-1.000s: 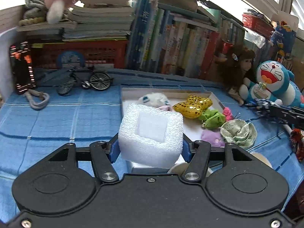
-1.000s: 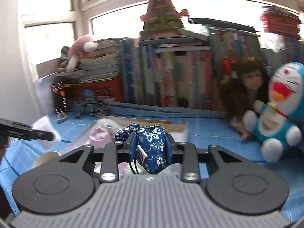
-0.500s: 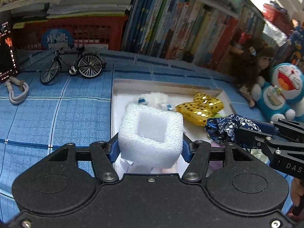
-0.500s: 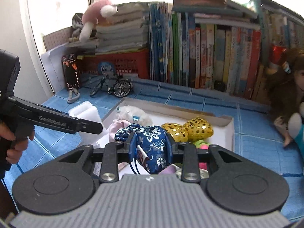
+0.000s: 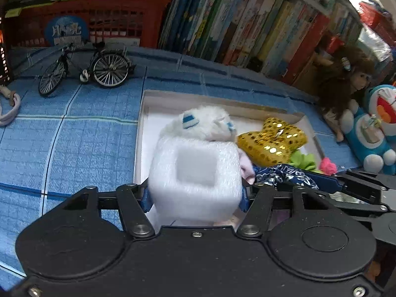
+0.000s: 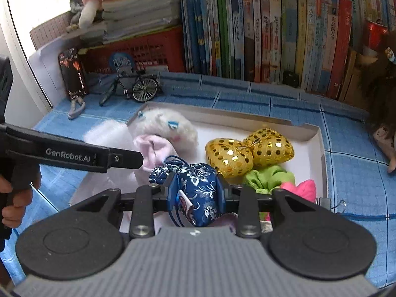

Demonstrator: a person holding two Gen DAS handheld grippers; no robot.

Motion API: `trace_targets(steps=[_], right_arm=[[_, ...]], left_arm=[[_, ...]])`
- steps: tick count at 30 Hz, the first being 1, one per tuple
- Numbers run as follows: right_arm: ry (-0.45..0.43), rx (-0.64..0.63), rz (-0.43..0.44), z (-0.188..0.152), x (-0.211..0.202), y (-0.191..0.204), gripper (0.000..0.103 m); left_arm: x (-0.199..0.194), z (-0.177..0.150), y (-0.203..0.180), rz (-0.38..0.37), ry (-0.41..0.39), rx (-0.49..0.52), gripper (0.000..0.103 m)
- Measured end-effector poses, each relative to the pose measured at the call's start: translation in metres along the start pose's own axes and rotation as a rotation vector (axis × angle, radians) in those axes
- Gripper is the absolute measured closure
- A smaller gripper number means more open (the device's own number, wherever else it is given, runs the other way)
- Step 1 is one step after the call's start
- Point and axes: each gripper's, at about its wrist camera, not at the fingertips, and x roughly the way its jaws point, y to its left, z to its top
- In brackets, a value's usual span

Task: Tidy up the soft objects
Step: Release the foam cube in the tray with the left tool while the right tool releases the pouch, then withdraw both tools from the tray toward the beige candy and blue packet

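foam block lowered, hiding tray

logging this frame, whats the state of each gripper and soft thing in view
left gripper: shut on white foam block
right gripper: shut on blue floral pouch
white box: open, holding toys
gold sequin hearts: lying in box
white plush: lying in box

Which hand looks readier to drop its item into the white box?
Probably the right gripper: its blue floral pouch hangs over the white box. The left gripper holds a foam block near the box's edge.
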Motion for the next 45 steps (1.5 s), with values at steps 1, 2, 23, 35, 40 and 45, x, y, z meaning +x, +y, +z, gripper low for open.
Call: trace_targets(steps=[1,2,23,35,40,45], right_arm=[[0.009,-0.001,-0.002,0.0,0.002,0.0,0.065],[0.018,0.001,-0.002,0.001,0.004,0.0,0.065],[-0.04,-0.037,0.026,0.001,-0.028,0.006,0.024],[-0.189,-0.222,0.032,-0.023,-0.098,0.036,0.013],[-0.24,-0.276,0.003,-0.039,-0.117,0.048,0.008],[-0.269,-0.308,0.001,-0.057,-0.131,0.055,0.007]], left_arm=[[0.005,0.0,0.0,0.002,0.009,0.001,0.045],[0.008,0.0,0.0,0.001,0.015,0.002,0.045],[-0.023,-0.004,-0.009,0.007,-0.048,0.075,0.021],[-0.099,-0.041,-0.024,-0.029,-0.205,0.173,0.016],[-0.118,-0.061,-0.028,-0.04,-0.242,0.182,0.015],[-0.136,-0.085,-0.031,-0.029,-0.284,0.205,0.014]])
